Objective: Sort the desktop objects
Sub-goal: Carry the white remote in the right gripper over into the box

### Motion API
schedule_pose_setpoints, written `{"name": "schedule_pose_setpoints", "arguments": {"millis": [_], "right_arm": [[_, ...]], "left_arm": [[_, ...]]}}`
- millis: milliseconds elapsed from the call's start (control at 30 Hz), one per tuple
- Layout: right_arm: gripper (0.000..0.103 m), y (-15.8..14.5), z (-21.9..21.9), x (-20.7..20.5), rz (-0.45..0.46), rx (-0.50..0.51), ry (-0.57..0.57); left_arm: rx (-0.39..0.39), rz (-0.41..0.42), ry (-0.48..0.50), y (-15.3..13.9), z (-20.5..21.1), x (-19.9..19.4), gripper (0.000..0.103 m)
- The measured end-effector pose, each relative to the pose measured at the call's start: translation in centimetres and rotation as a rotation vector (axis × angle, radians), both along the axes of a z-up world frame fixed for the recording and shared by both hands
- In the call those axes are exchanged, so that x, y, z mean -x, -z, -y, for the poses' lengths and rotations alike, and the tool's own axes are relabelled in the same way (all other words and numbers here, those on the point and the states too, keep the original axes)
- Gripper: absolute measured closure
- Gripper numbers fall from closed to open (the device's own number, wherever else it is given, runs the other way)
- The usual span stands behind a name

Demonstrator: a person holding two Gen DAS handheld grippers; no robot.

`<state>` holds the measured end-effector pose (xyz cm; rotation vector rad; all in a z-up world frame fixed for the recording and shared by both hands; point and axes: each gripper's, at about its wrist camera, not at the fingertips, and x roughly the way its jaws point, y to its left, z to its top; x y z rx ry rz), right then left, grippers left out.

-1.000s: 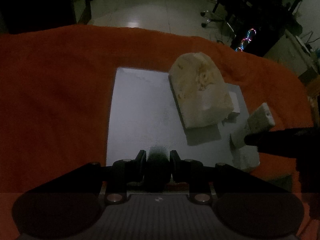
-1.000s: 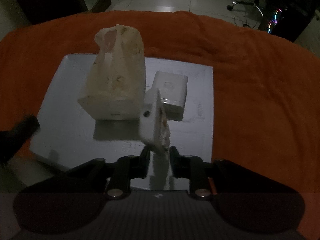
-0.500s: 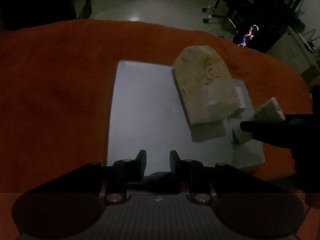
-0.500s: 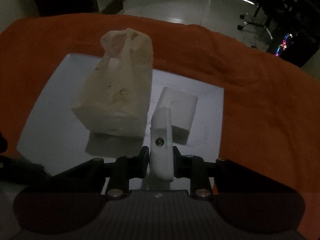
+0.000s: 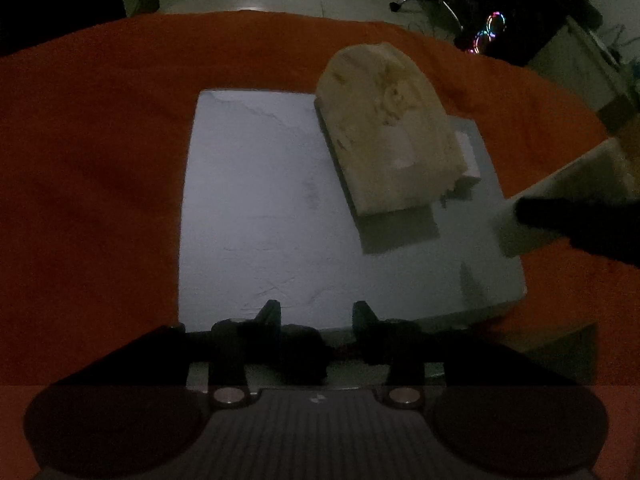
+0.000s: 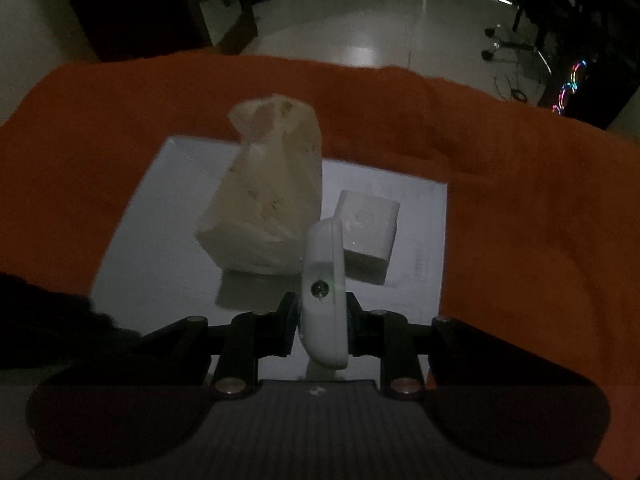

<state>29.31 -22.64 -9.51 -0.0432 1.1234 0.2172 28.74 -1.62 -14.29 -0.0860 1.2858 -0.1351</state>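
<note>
While clamped: white gadget [image 6: 324,300] btwn right gripper [image 6: 322,312] pads

An orange cloth [image 6: 500,184], soft and matt, covered the table beneath a smooth pale board [image 5: 256,200] with a faint sheen. A crinkled translucent plastic bag [image 6: 272,200] stood on it beside a matt white block [image 6: 370,224]. The white device [image 6: 324,300] looked smooth, glossy plastic.

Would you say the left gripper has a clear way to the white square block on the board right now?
Probably not directly: from the left gripper, whose jaws are opening, the tissue pack stands in front of the white square block.
</note>
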Motion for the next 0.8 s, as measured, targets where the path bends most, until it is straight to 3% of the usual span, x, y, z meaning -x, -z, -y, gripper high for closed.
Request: {"name": "schedule_pose_setpoints", "arguments": {"millis": [133,167,200,300,433,567,800], "right_arm": [[0.077,-3.3,0.9,1.2,0.029,-0.039,0.011],[0.077,-4.2,1.2,1.6,0.040,-0.050,0.014],[0.077,-5.0,1.4,1.9,0.047,-0.058,0.017],[0.077,-6.9,1.8,3.3,0.060,-0.089,0.015],[0.077,-8.5,1.5,5.7,0.052,-0.104,-0.019],[0.077,-8.4,-0.3,8.3,0.025,-0.084,-0.084],[0.077,-5.5,-3.3,10.7,-0.058,-0.070,-0.160]], "left_arm": [[-0.033,0.007,0.020,0.4,0.8,0.1,0.067],[-0.037,0.010,0.024,0.4,0.9,0.1,0.069],[-0.038,0.013,0.028,0.4,1.0,0.1,0.079],[-0.047,0.021,0.025,0.4,0.8,0.1,0.087],[-0.027,0.026,0.001,0.3,0.3,0.1,0.088],[-0.014,0.034,-0.021,-0.3,-0.1,0.1,0.088],[0.010,0.072,-0.035,-3.0,-0.7,0.5,0.088]]}}
